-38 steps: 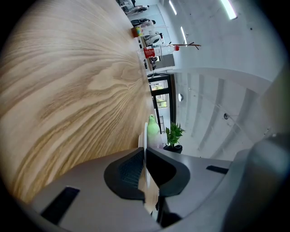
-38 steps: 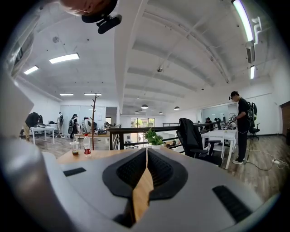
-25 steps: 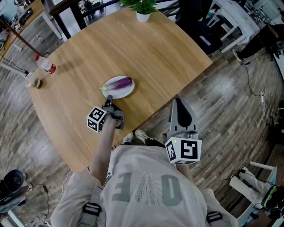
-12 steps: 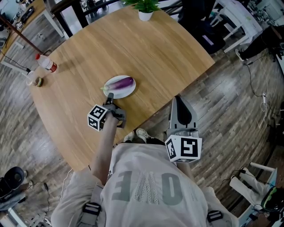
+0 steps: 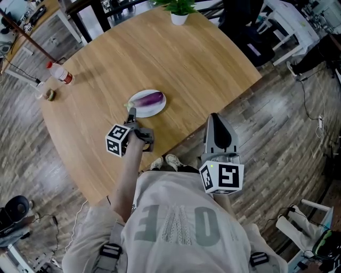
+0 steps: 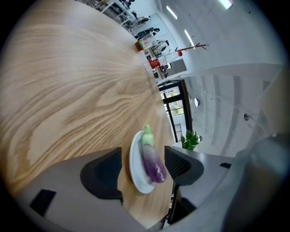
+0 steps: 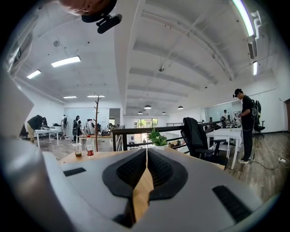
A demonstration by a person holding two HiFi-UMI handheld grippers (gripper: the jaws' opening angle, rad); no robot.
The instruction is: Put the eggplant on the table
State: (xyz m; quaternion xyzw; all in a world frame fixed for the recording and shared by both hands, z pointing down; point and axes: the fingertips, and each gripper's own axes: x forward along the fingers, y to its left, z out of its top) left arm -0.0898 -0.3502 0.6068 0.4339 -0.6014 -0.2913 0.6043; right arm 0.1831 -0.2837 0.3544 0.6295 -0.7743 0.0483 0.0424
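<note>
A purple eggplant [image 5: 148, 98] with a green stem lies on a small white plate [image 5: 159, 108] on the round wooden table [image 5: 176, 58]. My left gripper [image 5: 132, 118] hovers just short of the plate's near rim and points at it. Its jaws are opening. In the left gripper view the eggplant [image 6: 152, 162] and plate [image 6: 135, 174] show through the gap, ahead of the left gripper [image 6: 144, 165], whose pads touch nothing. My right gripper [image 5: 215, 118] is shut and empty at the table's near edge, as the right gripper view [image 7: 146, 156] confirms.
A potted plant [image 5: 179, 11] stands at the table's far edge. A red-capped bottle [image 5: 60, 73] and a cup [image 5: 49, 94] sit at the far left. Chairs and desks [image 5: 287, 26] stand on the wooden floor to the right.
The left gripper's jaws have spread apart in front of the plate. The hand has barely shifted. The right gripper has stayed put.
</note>
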